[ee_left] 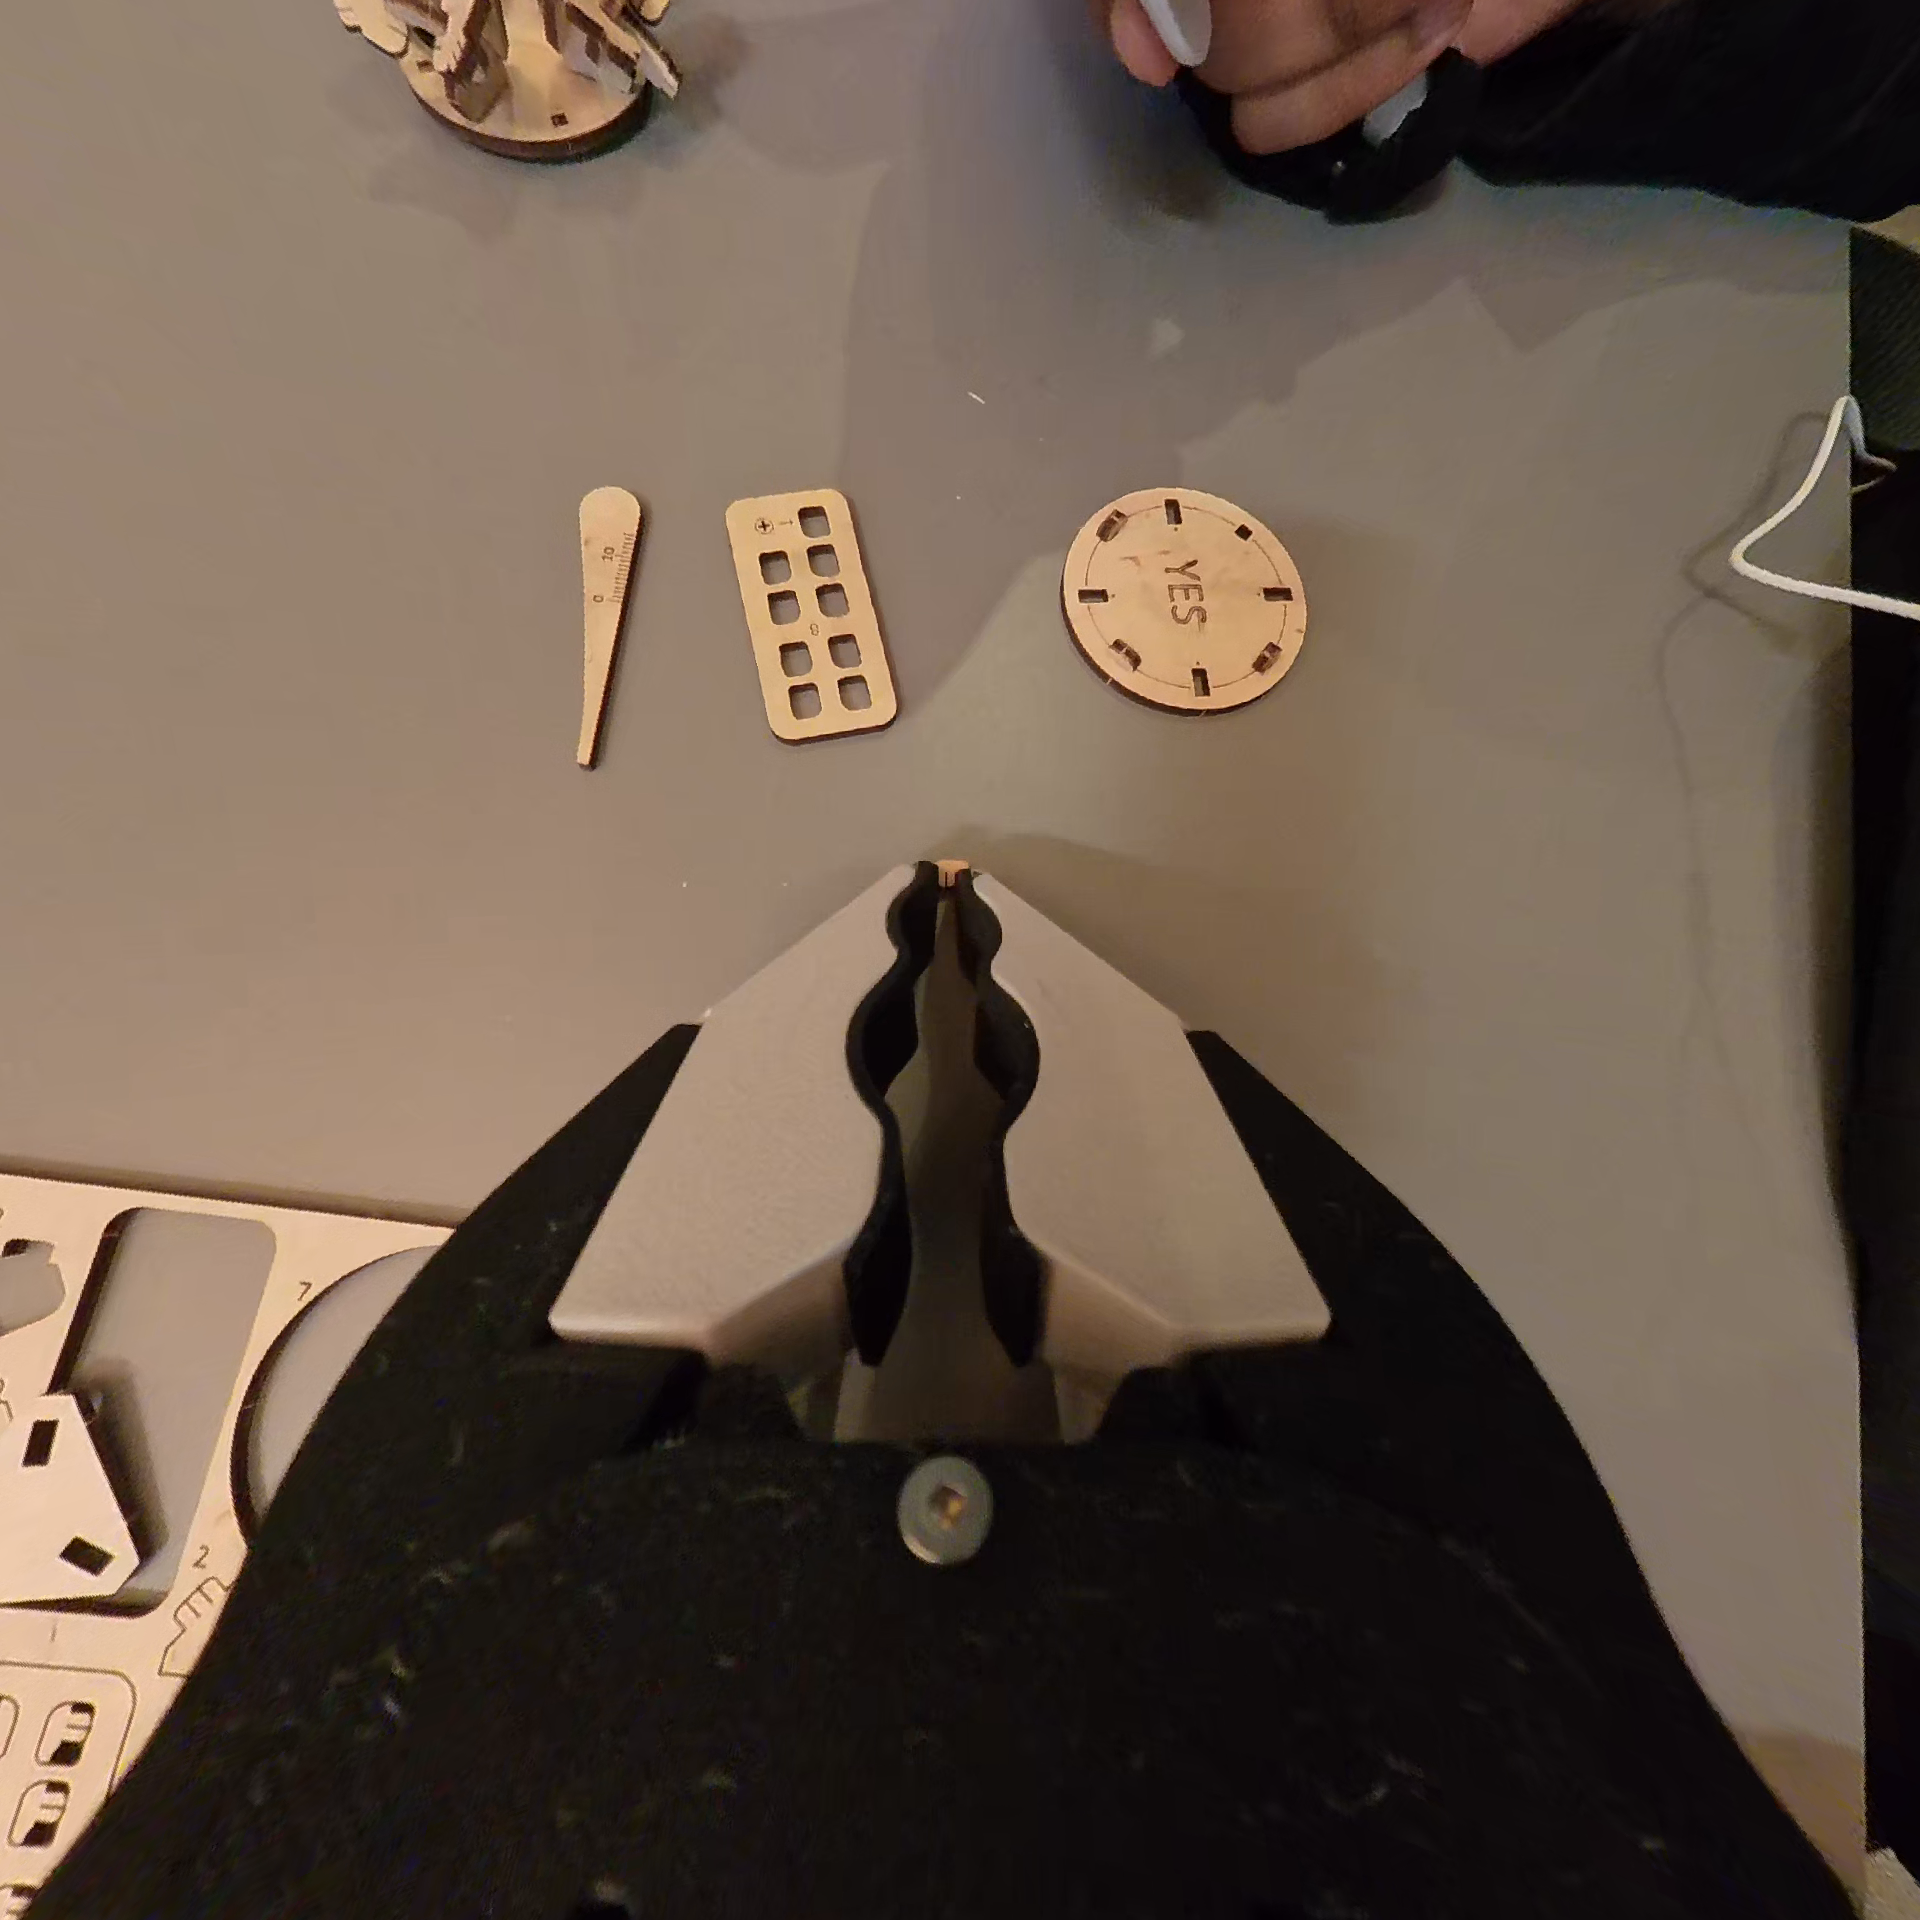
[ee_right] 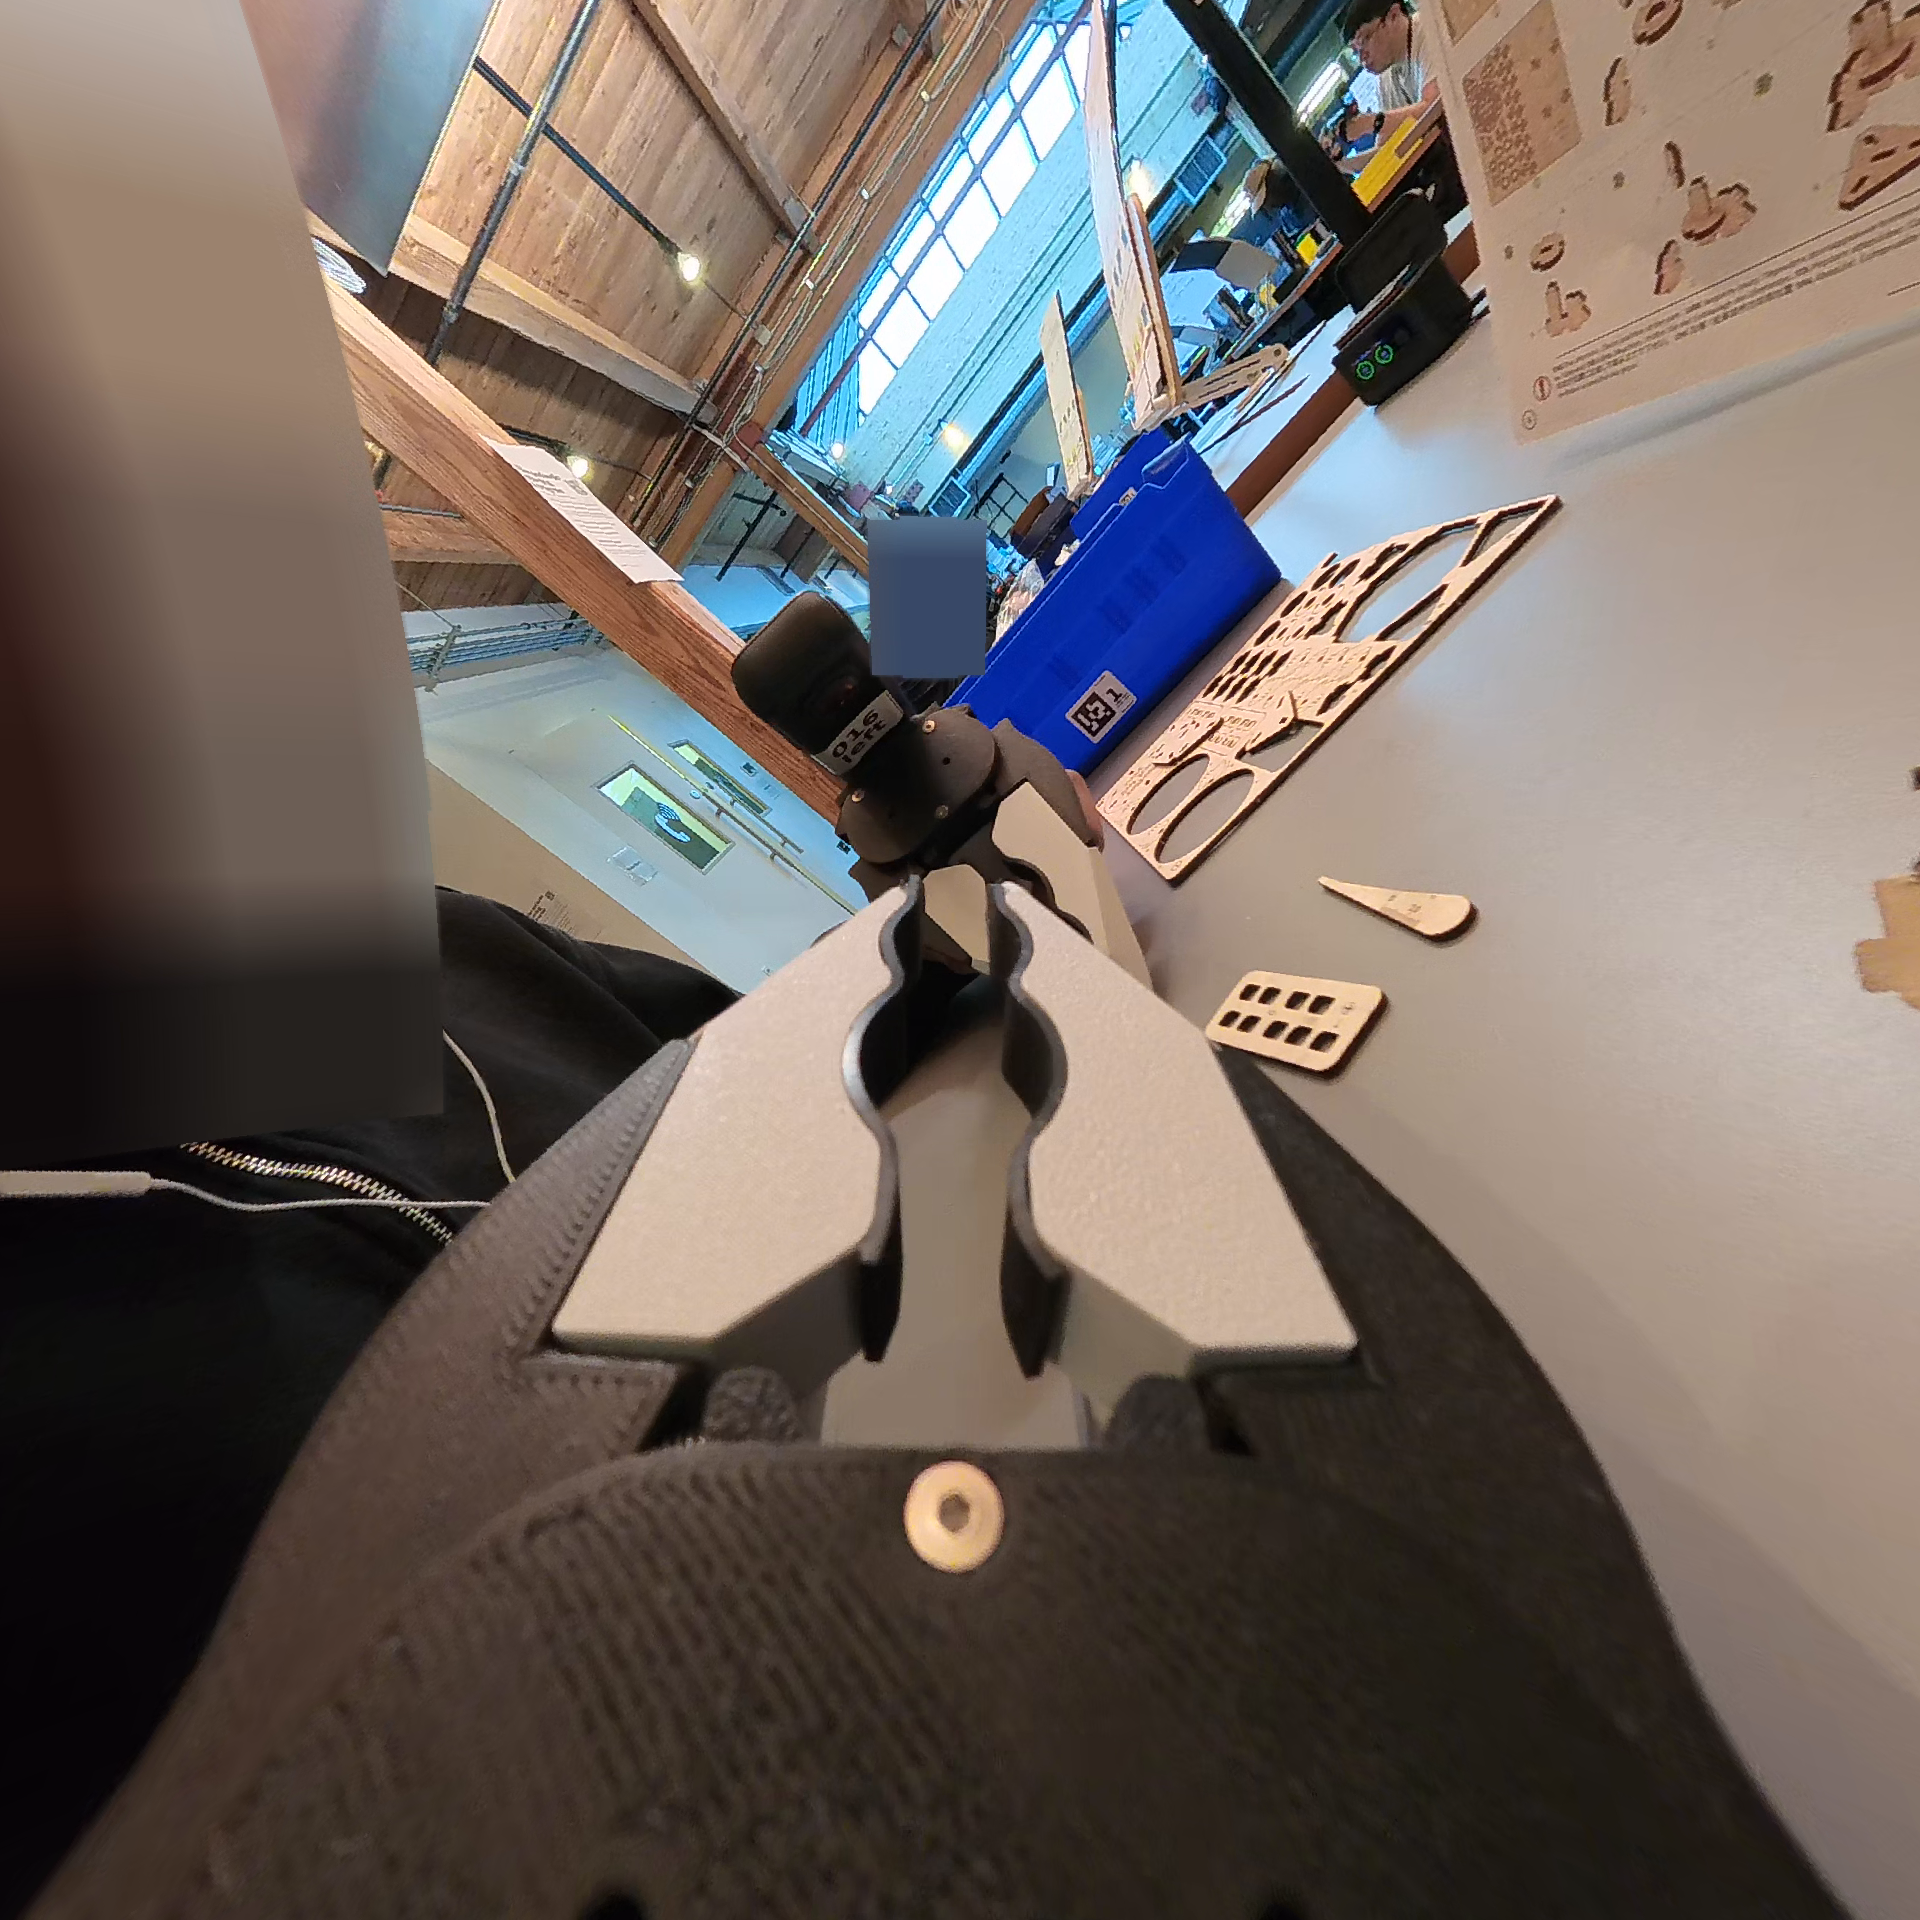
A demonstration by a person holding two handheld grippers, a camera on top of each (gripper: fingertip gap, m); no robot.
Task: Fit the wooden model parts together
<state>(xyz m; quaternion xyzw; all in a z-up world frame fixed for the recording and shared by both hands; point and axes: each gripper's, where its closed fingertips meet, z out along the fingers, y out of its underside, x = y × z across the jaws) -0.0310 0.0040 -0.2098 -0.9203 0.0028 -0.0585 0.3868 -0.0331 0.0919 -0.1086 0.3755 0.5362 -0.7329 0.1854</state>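
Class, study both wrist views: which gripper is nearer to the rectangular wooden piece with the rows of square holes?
Probably the left. The left gripper sits at the table, just short of the rectangular piece. The right gripper is tilted upward, the piece lying beside its fingers; the margin looks small.

Ahead of my left tongs [ee_left: 948,878], the round wooden disc [ee_left: 1182,603] to the right bears an engraved word, and the tapered stick [ee_left: 608,623] to the left bears scale digits. Beyond my right tongs [ee_right: 951,904], a lettered white sticker [ee_right: 862,729] sits on the camera, and a code label [ee_right: 1101,707] on the blue bin [ee_right: 1164,582].
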